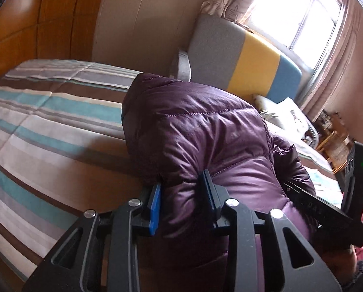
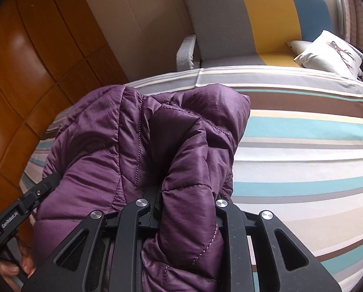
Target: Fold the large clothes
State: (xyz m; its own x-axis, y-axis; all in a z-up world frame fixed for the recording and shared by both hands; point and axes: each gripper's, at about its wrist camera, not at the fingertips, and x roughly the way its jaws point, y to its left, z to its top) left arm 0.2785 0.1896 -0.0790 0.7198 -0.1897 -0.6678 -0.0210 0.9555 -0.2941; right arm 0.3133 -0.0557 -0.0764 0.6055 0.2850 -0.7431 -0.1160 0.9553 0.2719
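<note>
Striped bed, purple jacket gripped ("GenRobot.AI")

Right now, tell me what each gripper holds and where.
Both hold the purple jacket: left gripper and right gripper each clamp a bunched quilted fold.

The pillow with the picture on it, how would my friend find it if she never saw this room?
Start at the big striped bed, then look past its far edge to the sofa with grey, yellow and blue panels. The pillow leans at the sofa's blue end, near the window. It is white with a dark printed drawing, unlike the plain pale cushion tucked behind it.
</note>
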